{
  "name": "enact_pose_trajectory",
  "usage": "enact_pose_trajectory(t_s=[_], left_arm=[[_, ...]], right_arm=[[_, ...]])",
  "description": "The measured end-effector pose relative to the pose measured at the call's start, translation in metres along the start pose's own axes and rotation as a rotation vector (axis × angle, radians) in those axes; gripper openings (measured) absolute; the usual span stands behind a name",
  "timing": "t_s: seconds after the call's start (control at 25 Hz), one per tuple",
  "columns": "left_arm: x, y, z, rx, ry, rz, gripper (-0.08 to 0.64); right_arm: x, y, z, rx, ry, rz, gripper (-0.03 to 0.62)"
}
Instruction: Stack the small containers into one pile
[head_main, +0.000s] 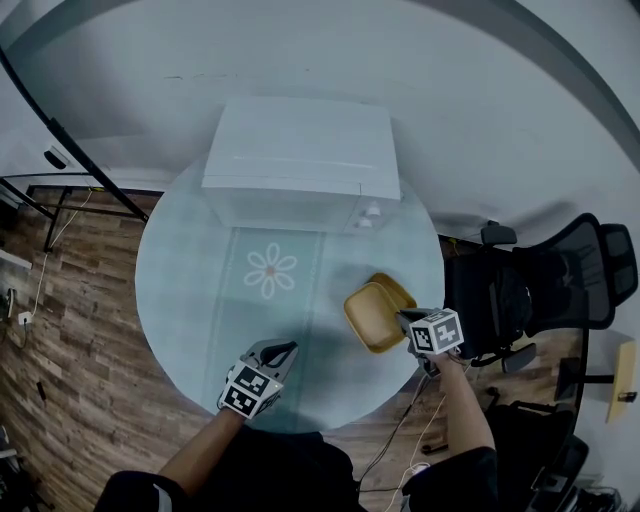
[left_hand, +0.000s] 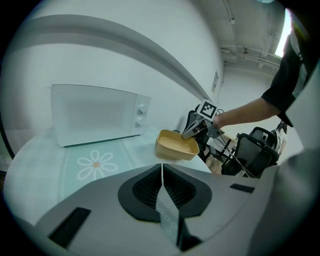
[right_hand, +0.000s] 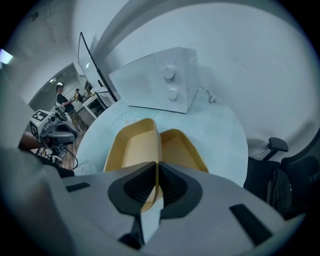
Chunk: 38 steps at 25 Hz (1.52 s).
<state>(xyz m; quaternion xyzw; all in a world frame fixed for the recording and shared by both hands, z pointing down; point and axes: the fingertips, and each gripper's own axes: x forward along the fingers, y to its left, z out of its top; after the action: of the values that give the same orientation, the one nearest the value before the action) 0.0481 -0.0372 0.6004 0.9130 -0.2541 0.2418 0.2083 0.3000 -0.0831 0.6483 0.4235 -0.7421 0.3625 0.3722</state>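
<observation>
Right gripper (right_hand: 157, 172): jaws clamped on the thin side wall of the held yellow container (right_hand: 129, 147); the wall runs straight up the line between the two pads.
Left gripper (left_hand: 162, 176): jaws pressed together with nothing between them, low over the near part of the table.
Edges by the right gripper: it reaches in over the table's right rim; an office chair (head_main: 560, 280) stands just beyond that rim.
Edges by the left gripper (head_main: 284, 351): close to the near rim of the round table (head_main: 185, 255).
Open room: bare tabletop and a flower-print mat (head_main: 272, 270) lie between the left gripper and the microwave (head_main: 300, 150) at the far side.
Held container's heading: mouth up, long axis in line with the right gripper's jaws, pointing away from it toward the table's middle.
Held container's place: right side of the table, at the tip of the right gripper (head_main: 402, 318), well apart from the left gripper.
Second yellow container (right_hand: 181, 147): mouth up, just beside the held one with the same heading; in the head view the held container (head_main: 368, 318) overlaps its near edge (head_main: 396, 289).
Contact between the two: cannot tell.
</observation>
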Motion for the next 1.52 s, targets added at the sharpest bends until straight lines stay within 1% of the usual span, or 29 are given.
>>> enact_pose_trajectory(t_s=[0.24,0.48,0.68,1.0,1.28,1.52], left_arm=[[0.01,-0.001,0.003,-0.004,0.011,0.012,0.015],[0.021,-0.002,0.008,-0.009,0.017,0.024,0.015],[0.031,-0.005,0.006,-0.013,0.033,0.02,0.015],[0.039,-0.002,0.004,-0.044,0.049,0.037,0.015],[0.042,0.006,0.0,-0.068,0.058,0.056,0.015],[0.044,0.011,-0.003,-0.081,0.067,0.064,0.015]], right_arm=[[-0.006,-0.034,0.0,0.008,0.001,0.038,0.035],[-0.004,-0.055,0.004,-0.022,0.011,0.052,0.035],[0.004,-0.062,0.007,-0.068,0.035,0.077,0.035],[0.016,-0.07,0.009,-0.137,0.1,0.127,0.035],[0.027,-0.077,0.014,-0.181,0.151,0.138,0.035],[0.038,-0.079,0.011,-0.19,0.169,0.131,0.035]])
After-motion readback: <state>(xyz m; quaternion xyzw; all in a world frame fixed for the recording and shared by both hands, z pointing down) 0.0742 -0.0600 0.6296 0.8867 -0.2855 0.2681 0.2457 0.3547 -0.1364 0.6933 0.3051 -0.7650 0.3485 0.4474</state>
